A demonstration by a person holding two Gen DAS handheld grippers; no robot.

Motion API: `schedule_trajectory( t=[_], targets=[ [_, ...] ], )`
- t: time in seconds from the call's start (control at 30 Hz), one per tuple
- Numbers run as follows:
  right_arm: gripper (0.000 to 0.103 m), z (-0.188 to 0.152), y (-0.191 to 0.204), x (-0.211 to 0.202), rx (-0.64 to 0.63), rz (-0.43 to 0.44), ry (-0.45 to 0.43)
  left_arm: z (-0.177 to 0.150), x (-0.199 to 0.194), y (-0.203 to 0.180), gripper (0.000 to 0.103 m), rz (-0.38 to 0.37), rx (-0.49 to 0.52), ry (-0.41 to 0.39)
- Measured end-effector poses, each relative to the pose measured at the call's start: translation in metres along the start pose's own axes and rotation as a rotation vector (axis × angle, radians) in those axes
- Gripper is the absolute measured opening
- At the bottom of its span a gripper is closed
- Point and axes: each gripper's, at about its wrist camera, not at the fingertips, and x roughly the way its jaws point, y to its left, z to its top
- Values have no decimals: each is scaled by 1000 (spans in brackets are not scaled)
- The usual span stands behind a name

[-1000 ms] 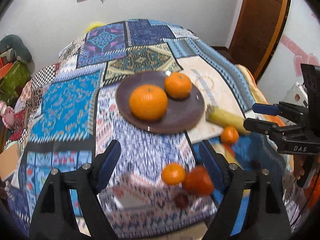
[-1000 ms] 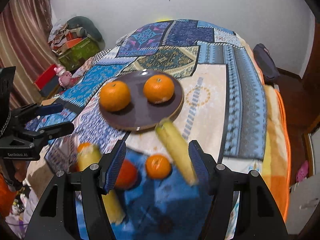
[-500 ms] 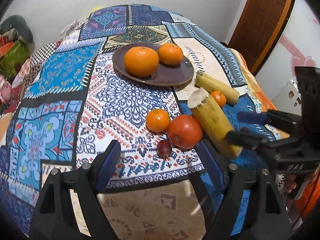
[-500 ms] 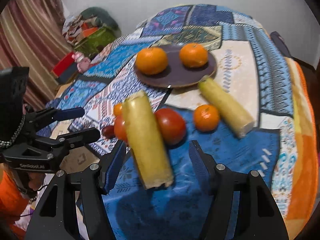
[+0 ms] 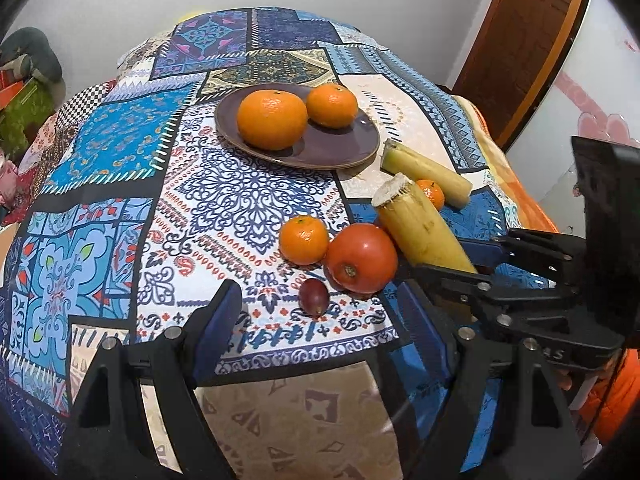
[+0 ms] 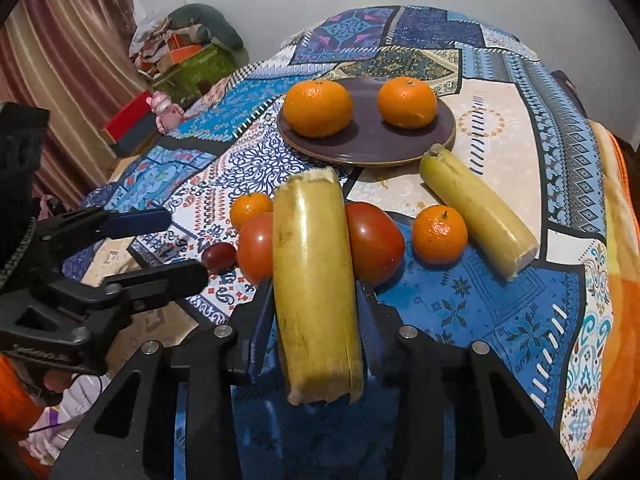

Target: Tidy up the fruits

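Observation:
My right gripper is shut on a thick yellow sugarcane piece, pointing away from me; it also shows in the left wrist view. My left gripper is open and empty, just short of a small dark grape. Near it lie a red tomato and a small tangerine. A second tomato, another tangerine and a second sugarcane piece lie to the right. A brown plate holds two oranges.
The fruit lies on a bed with a patchwork blanket. Its near edge drops off just in front of my left gripper. Boxes and clutter stand by the wall at the left. A brown door is at the right.
My right gripper has closed on the nearer sugarcane piece, which was lying between its open fingers. Both grippers have moved closer to the loose fruit at the bed's near edge.

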Motion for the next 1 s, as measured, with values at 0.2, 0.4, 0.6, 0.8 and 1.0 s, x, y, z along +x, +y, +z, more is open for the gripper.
schedule_trajectory(
  t=[0.2,0.4,0.6,0.8,1.0],
  targets=[
    [36,-3,-16,-27,34,-42,-56,6,11,-11,65,-25,18,11],
    [36,-9,-44,-37,103,-110,-65,9,27,-23,57,-39,35,41],
    [36,-7,-56,-32,126,-154,-46,15,41,-29,57,-25,41,62],
    [36,-6,-56,-26,126,-144,-20,19,57,-34,57,-12,53,83],
    [37,3,-51,-38,109,-112,-64,23,67,-30,49,-24,34,80]
  ],
)
